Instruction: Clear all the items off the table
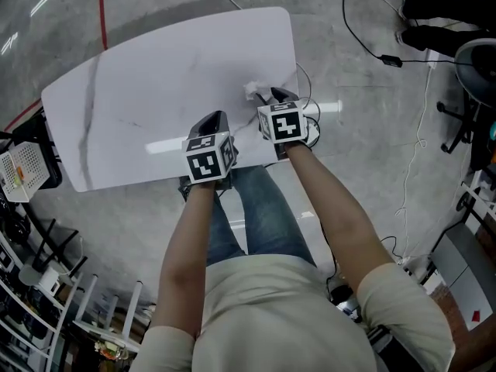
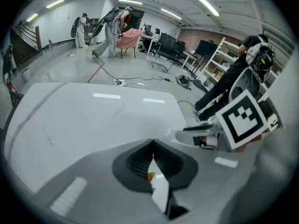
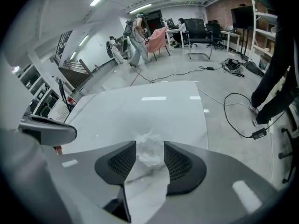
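Observation:
A crumpled white tissue [image 1: 253,90] lies near the right edge of the white marbled table [image 1: 155,91]. My right gripper [image 1: 273,97] is open, and the tissue [image 3: 149,155] sits in the gap between its dark ribbed pads [image 3: 120,164] without being squeezed. In the right gripper view the table [image 3: 140,106] stretches ahead, bare beyond the tissue. My left gripper [image 1: 216,120] hovers over the table's near edge, to the left of the right one. Its jaws [image 2: 152,157] are shut with nothing held between them. The right gripper's marker cube [image 2: 244,119] shows at the right of the left gripper view.
Black cables [image 1: 372,22] run over the grey floor right of the table. A person's dark legs [image 1: 446,18] and an office chair [image 1: 477,68] stand at the far right. A shelf rack [image 1: 23,169] is left of the table. People [image 2: 110,29] move far behind.

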